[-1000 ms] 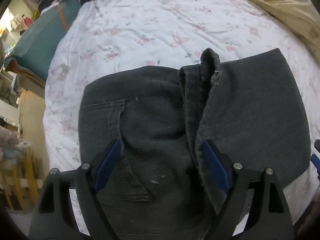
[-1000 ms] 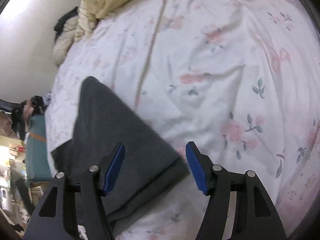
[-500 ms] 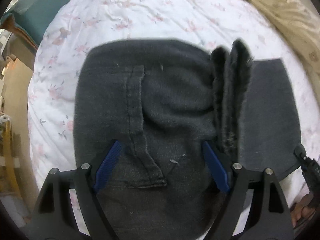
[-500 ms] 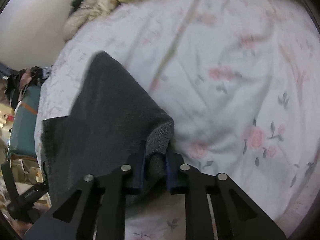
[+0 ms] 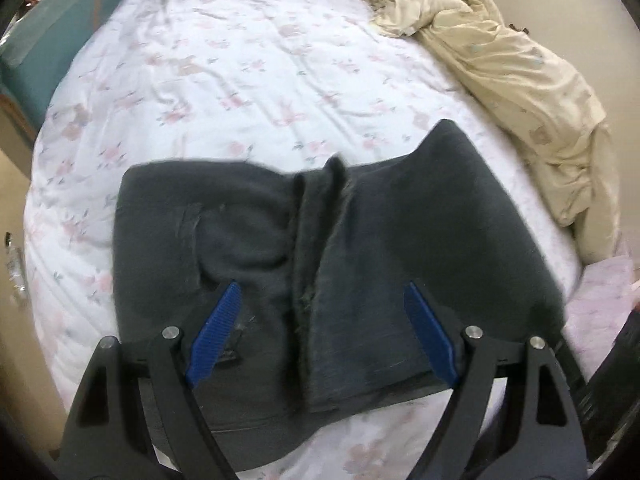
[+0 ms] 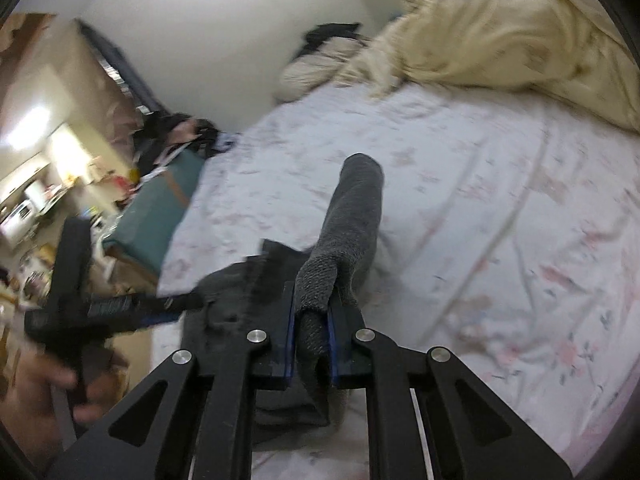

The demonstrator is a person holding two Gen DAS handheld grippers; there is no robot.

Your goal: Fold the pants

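Dark grey pants (image 5: 360, 248) lie partly folded on the floral bedsheet (image 5: 240, 60), with a raised ridge of fabric down the middle. My left gripper (image 5: 320, 332) is open and hovers over the near part of the pants, holding nothing. My right gripper (image 6: 312, 344) is shut on the right edge of the pants (image 6: 352, 216) and lifts it off the bed, so the fabric stands up in a fold. The left gripper also shows in the right wrist view (image 6: 100, 304), held in a hand.
A crumpled cream duvet (image 5: 512, 60) lies at the far right of the bed. A teal box (image 6: 156, 212) stands beside the bed's left edge, with room clutter beyond. The bed's near edge is just below the pants.
My right gripper has lifted the gripped pants edge up off the bed. The left gripper has pulled back and stays open.
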